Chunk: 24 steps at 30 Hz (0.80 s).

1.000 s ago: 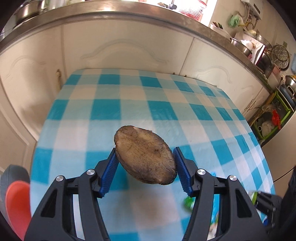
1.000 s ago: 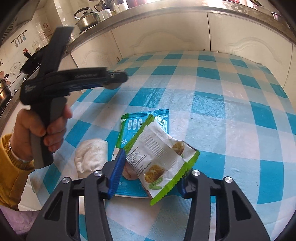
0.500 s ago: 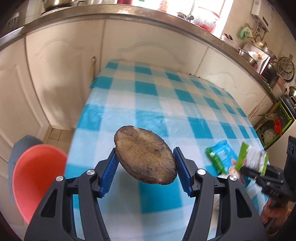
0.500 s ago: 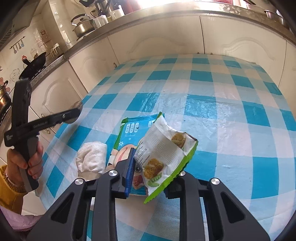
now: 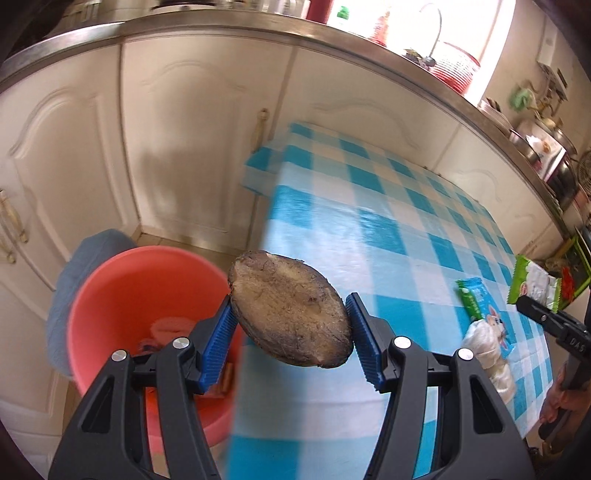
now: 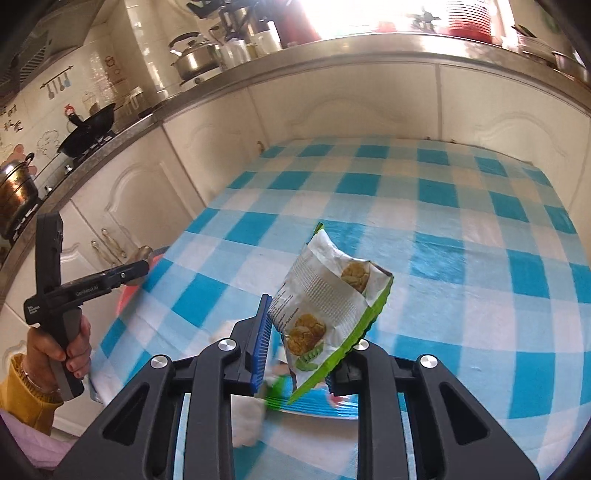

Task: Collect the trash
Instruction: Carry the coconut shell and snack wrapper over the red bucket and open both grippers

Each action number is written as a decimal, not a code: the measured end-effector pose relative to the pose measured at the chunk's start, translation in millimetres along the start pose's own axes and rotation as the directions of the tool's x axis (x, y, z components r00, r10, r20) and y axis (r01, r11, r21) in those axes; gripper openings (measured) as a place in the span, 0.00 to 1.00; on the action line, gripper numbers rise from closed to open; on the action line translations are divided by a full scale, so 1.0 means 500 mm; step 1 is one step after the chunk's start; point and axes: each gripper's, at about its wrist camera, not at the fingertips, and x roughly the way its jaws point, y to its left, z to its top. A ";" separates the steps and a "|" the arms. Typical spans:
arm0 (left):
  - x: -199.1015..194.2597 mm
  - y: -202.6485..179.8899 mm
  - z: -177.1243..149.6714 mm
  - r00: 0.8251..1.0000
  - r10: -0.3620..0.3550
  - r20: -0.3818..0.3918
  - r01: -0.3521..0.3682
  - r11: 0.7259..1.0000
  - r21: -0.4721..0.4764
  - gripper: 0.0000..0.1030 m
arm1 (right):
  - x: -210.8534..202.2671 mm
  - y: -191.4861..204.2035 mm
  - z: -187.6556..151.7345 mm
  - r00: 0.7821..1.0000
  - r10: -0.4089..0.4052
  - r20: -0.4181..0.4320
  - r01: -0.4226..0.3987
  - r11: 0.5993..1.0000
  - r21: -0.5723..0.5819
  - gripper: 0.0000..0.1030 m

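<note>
My left gripper (image 5: pixel 291 341) is shut on a brown, dirty potato piece (image 5: pixel 290 308) and holds it in the air at the table's left edge, beside a red bin (image 5: pixel 140 295) on the floor. My right gripper (image 6: pixel 301 349) is shut on a white and green snack bag (image 6: pixel 327 299) and holds it above the table; the bag also shows in the left wrist view (image 5: pixel 533 284). A green and blue wrapper (image 5: pixel 484 306) and a white crumpled tissue (image 5: pixel 487 350) lie on the checked tablecloth (image 5: pixel 388 229). The left gripper also shows in the right wrist view (image 6: pixel 142 267).
The red bin holds some trash at its bottom, and a grey-blue thing (image 5: pixel 77 266) stands behind it. White kitchen cabinets (image 5: pixel 192 129) and a steel counter (image 5: pixel 258 33) run behind the table. A wok (image 6: pixel 88 129) and pots stand on the stove.
My left gripper has swung left with the potato piece, from over the table to its edge by the red bin. My right gripper has lifted the snack bag off the table.
</note>
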 end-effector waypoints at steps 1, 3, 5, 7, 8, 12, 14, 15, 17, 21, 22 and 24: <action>-0.007 0.015 -0.002 1.000 0.013 0.004 -0.013 1.000 -0.012 0.59 | 0.004 0.015 0.007 1.000 0.018 -0.005 -0.018 1.000 -0.011 0.25; -0.019 0.042 -0.005 0.999 0.034 0.011 -0.033 0.999 -0.035 0.59 | 0.014 0.048 0.022 0.998 0.053 -0.014 -0.054 0.998 -0.040 0.25; -0.032 0.074 -0.010 0.998 0.061 0.016 -0.060 0.996 -0.060 0.59 | 0.023 0.078 0.034 0.996 0.087 -0.023 -0.089 0.994 -0.061 0.25; -0.042 0.103 -0.016 0.996 0.088 0.019 -0.086 0.993 -0.084 0.59 | 0.036 0.112 0.048 0.991 0.128 -0.038 -0.131 0.988 -0.082 0.25; -0.046 0.115 -0.019 0.995 0.098 0.020 -0.095 0.991 -0.096 0.59 | 0.044 0.132 0.055 0.988 0.148 -0.047 -0.152 0.984 -0.096 0.25; -0.057 0.161 -0.030 0.991 0.130 0.025 -0.125 0.982 -0.145 0.59 | 0.075 0.200 0.078 0.974 0.208 -0.090 -0.219 0.966 -0.135 0.25; -0.060 0.185 -0.034 0.990 0.142 0.025 -0.135 0.977 -0.167 0.59 | 0.099 0.239 0.087 0.965 0.230 -0.121 -0.248 0.955 -0.162 0.25; -0.057 0.189 -0.034 0.989 0.144 0.025 -0.137 0.975 -0.172 0.59 | 0.107 0.252 0.089 0.962 0.238 -0.132 -0.258 0.951 -0.171 0.25; -0.055 0.206 -0.037 0.989 0.148 0.024 -0.140 0.972 -0.191 0.59 | 0.131 0.292 0.094 0.952 0.259 -0.163 -0.288 0.938 -0.192 0.25; -0.045 0.225 -0.047 0.989 0.150 0.014 -0.144 0.967 -0.211 0.59 | 0.184 0.361 0.091 0.930 0.280 -0.236 -0.334 0.913 -0.232 0.25; -0.041 0.227 -0.049 0.989 0.149 0.011 -0.143 0.966 -0.216 0.59 | 0.196 0.374 0.090 0.925 0.285 -0.252 -0.344 0.908 -0.237 0.25; -0.032 0.234 -0.052 0.989 0.151 0.003 -0.146 0.964 -0.223 0.59 | 0.219 0.404 0.084 0.914 0.287 -0.287 -0.361 0.897 -0.256 0.26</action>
